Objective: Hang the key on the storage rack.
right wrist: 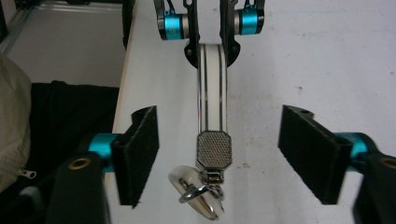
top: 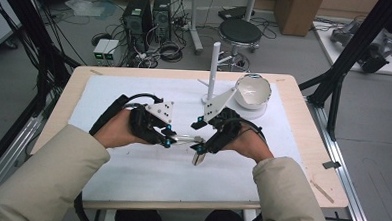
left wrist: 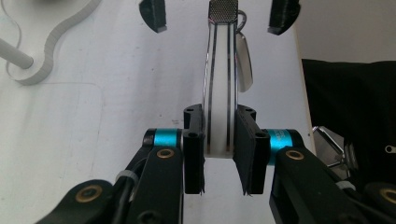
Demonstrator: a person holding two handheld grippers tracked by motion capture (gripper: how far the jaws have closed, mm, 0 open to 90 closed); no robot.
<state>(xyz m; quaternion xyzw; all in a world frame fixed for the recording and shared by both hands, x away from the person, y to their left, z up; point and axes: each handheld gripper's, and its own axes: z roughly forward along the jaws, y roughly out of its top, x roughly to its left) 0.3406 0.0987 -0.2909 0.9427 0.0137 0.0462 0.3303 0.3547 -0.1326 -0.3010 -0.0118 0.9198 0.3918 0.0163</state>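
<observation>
Holding a white strap (top: pixel 183 138) clenched at one end in the left gripper (top: pixel 168 139), over the middle of the desk (top: pixel 322 161), slightly toward the near edge. Showing two thin dark stripes along the strap's length, slightly curved, lying roughly level between the two grippers. Ending on the free side in a knurled metal clip (right wrist: pixel 213 148), with a metal ring (right wrist: pixel 196 193) and a small shiny disc (left wrist: pixel 243 60) dangling below it.

Pressing both left pads flat against the strap's sides in the left gripper view, no gap visible. Keeping the right gripper (top: pixel 200 137) released: standing its pads well apart on either side of the clip in the right gripper view, touching neither clip nor strap.

Sitting near the desk's far right corner: a white bowl (top: pixel 252 90) with a dark rim line, tilted toward the camera on a white base; looking bare inside, as far as the high view allows.

Standing just left of the bowl, toward the far edge: a white upright post (top: pixel 214 61) on a flat foot, close behind the right gripper but apart from it. Covering most of the desk: a white sheet (top: pixel 131 172). Blocking nothing between the grippers and the strap.
</observation>
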